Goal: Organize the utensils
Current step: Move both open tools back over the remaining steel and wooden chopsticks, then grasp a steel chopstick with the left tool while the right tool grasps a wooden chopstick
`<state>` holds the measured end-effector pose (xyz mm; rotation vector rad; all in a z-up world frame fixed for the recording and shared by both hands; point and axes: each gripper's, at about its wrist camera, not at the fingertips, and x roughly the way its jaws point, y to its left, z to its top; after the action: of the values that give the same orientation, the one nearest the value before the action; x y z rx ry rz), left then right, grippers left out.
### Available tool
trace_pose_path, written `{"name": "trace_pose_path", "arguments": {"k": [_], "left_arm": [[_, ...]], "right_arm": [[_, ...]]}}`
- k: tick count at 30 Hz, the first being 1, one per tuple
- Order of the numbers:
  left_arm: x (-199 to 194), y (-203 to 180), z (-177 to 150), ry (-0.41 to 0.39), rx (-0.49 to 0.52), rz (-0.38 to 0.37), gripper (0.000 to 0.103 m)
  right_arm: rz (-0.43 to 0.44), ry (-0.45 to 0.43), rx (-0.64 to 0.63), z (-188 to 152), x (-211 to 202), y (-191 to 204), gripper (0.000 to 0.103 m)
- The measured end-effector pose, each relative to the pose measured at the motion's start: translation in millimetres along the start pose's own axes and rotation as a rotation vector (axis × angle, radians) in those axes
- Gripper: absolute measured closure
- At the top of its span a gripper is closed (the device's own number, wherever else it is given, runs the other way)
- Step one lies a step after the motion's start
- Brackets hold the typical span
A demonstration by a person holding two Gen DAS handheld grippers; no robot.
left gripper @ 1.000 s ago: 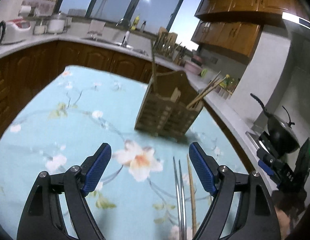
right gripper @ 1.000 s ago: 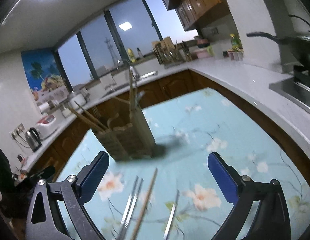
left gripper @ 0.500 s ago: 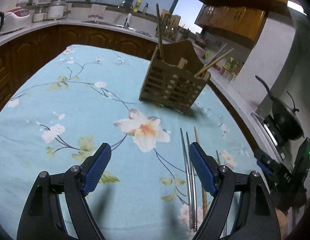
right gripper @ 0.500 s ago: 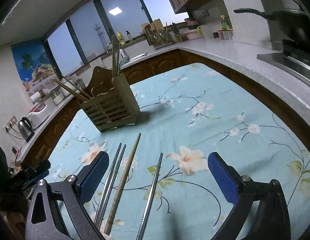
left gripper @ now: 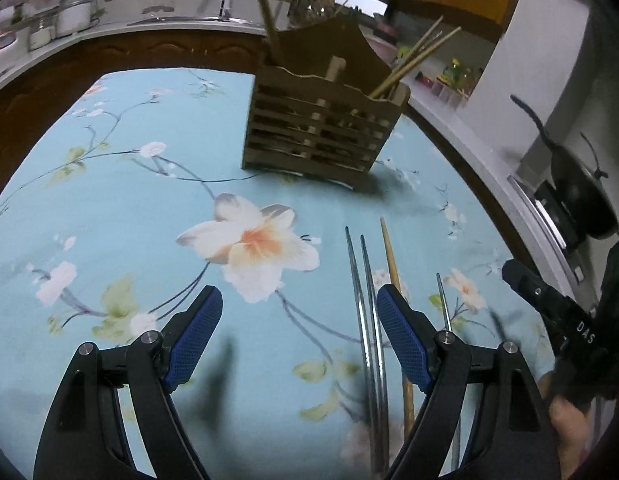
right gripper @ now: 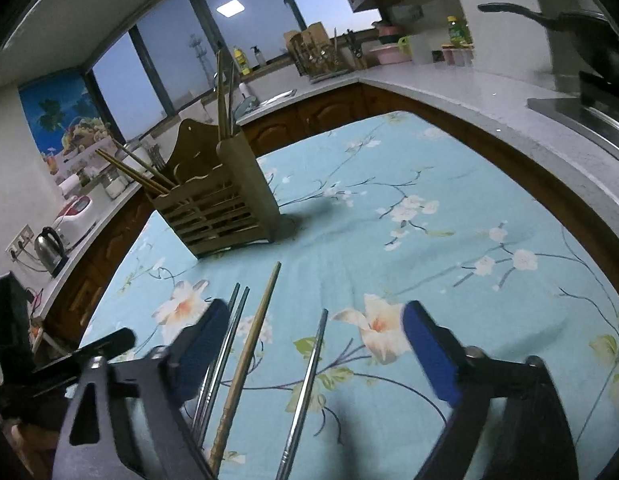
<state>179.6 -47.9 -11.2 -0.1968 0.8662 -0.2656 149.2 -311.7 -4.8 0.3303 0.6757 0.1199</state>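
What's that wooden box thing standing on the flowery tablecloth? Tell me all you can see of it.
The wooden utensil holder is a slatted, brown box that looks like thin wood, with a taller scalloped back panel and open compartments. It stands upright on the blue floral tablecloth, beyond the loose chopsticks lying there. Wooden chopsticks lean out of one end compartment; more sticks stand nearly upright at the other end. Neither hand-held gripper touches it.

Floral tablecloth point(right gripper: 449, 280): wooden holder point(right gripper: 225, 208), 3 steel chopsticks point(right gripper: 305, 384), 1 wooden chopstick point(right gripper: 249, 352).
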Motion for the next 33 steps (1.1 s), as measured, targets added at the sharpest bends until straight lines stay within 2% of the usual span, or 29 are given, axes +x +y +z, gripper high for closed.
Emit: {"name": "trace_pose_path", "arguments": {"k": [1, 3, 7, 12, 17, 19, 20, 21, 23, 30, 33], "left_arm": [[5.1, -2.7, 2.8, 0.012, 0.002, -0.016, 0.031], [17.4, -8.7, 8.8, 0.042, 0.015, -0.029, 0.039], [40.2, -20.1, 17.1, 0.094, 0.054, -0.039, 0.052], [53.1, -22.3, 18.4, 0.124, 0.07, -0.04, 0.057], [58.7, -17.8, 17.8, 0.146, 0.074, -0.043, 0.059], [61.6, -19.3, 19.3, 0.151, 0.083, -0.044, 0.06], [63.1, -20.6, 20.3, 0.154, 0.09, -0.045, 0.06], [64.2, -21.7, 21.4, 0.156, 0.095, -0.048, 0.061], [68.5, -26.2, 24.6, 0.16, 0.112, -0.054, 0.064], [94.5, -43.9, 33.0, 0.205, 0.172, -0.052, 0.085], [100.2, -54.4, 34.1, 0.193, 0.218, -0.028, 0.087]], "right_arm": [[0.002, 0.01, -0.001, 2.1, 3.7, 0.8, 0.03], [0.017, 0.038, 0.002, 6.9, 13.3, 1.9, 0.046], [0.053, 0.103, -0.012, 18.1, 37.9, 10.5, 0.056], [0.064, 0.21, -0.058, 26.5, 82.0, 25.4, 0.075], [0.057, 0.274, -0.105, 25.0, 116.3, 41.7, 0.078], [0.048, 0.307, -0.135, 20.5, 127.3, 47.9, 0.084], [0.038, 0.319, -0.149, 19.1, 130.6, 48.7, 0.091], [0.018, 0.304, -0.177, 16.8, 129.1, 50.1, 0.094], [0.024, 0.31, -0.176, 16.0, 124.9, 44.2, 0.095], [0.014, 0.305, -0.108, 10.3, 95.6, 7.8, 0.096], [0.025, 0.305, -0.086, 11.2, 93.8, 2.2, 0.096]]}}
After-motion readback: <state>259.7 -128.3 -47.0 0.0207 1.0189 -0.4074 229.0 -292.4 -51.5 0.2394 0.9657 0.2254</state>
